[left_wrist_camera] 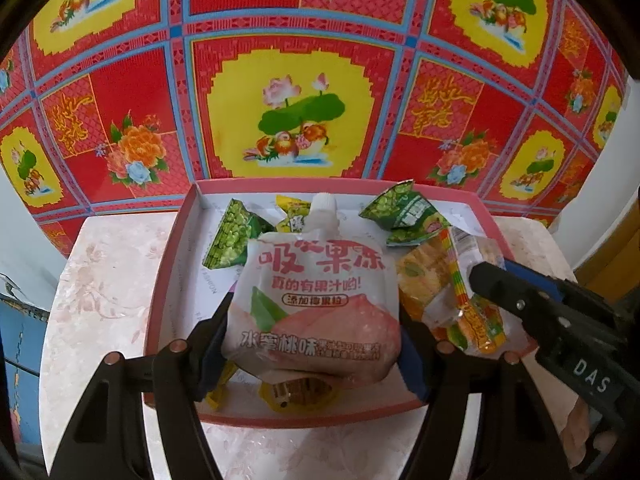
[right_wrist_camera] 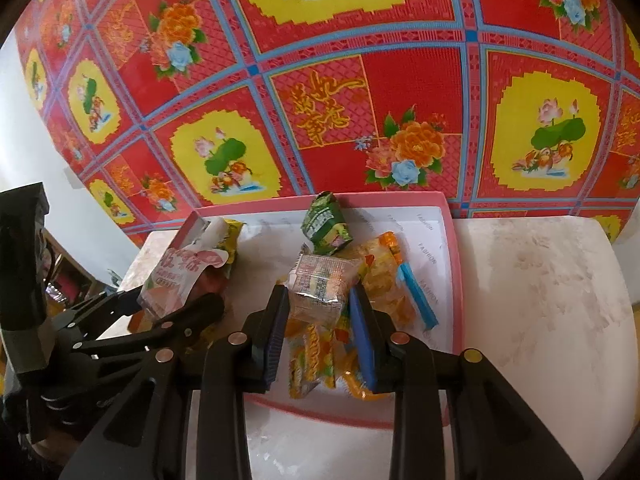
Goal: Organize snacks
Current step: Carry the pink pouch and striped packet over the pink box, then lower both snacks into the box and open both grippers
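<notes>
Here, peach jelly pouch point(left_wrist_camera: 316, 300) clamped between left gripper point(left_wrist_camera: 312, 344) fingers.

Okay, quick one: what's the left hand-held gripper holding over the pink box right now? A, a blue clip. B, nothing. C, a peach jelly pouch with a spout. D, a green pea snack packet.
C: the left hand-held gripper clamps the peach jelly pouch, white spout up, above the pink box.

The pouch point(left_wrist_camera: 316, 300) bore red "吸吸果冻" at its twelve o'clock, "真的有果汁哟!" below it, then boxed "添加椰果粒", and white "水蜜桃味" toward six o'clock. "DAS" stood in white on the right gripper point(left_wrist_camera: 592, 376) at four o'clock. "FASHION" repeated in grey on the box point(right_wrist_camera: 436, 256) lining. Gold characters on the red cloth point(right_wrist_camera: 324, 108) were too ornate to read.
</notes>
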Motion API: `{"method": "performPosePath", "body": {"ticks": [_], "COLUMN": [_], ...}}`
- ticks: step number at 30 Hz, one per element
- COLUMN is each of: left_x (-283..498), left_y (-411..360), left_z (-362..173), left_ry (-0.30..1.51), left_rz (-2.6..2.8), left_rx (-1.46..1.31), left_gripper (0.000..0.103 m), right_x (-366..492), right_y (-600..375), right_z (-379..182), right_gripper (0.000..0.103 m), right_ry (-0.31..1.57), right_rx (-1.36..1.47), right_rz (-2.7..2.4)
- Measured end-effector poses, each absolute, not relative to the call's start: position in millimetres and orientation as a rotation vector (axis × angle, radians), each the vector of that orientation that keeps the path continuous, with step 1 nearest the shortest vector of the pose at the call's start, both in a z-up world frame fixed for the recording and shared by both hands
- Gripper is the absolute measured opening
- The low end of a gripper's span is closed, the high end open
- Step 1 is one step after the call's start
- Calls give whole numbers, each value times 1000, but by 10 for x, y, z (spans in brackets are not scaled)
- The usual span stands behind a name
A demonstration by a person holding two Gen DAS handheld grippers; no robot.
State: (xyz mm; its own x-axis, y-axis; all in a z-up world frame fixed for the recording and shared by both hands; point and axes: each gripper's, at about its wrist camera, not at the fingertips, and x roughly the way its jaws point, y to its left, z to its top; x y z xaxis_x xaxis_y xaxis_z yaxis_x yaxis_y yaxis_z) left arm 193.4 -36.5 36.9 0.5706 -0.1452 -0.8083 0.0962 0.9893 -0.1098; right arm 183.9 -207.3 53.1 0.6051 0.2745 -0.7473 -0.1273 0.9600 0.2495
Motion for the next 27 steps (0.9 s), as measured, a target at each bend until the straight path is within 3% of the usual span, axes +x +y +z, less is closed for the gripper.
{"method": "performPosePath", "body": {"ticks": [24, 27], "left_x": [2012, 1964], "left_y": [-361, -336], "left_z": [253, 312], "left_ry": [978, 961], "left_rz": [-140, -132], "left_rx": [-80, -73], "left_gripper": [75, 83], "right_x": [1970, 1941], "right_y": [-2018, -2026], "right_z": [350, 376], "right_gripper": [35, 36], "right_ry": [909, 906], "right_rx": [161, 162], "right_rz": [202, 203]}}
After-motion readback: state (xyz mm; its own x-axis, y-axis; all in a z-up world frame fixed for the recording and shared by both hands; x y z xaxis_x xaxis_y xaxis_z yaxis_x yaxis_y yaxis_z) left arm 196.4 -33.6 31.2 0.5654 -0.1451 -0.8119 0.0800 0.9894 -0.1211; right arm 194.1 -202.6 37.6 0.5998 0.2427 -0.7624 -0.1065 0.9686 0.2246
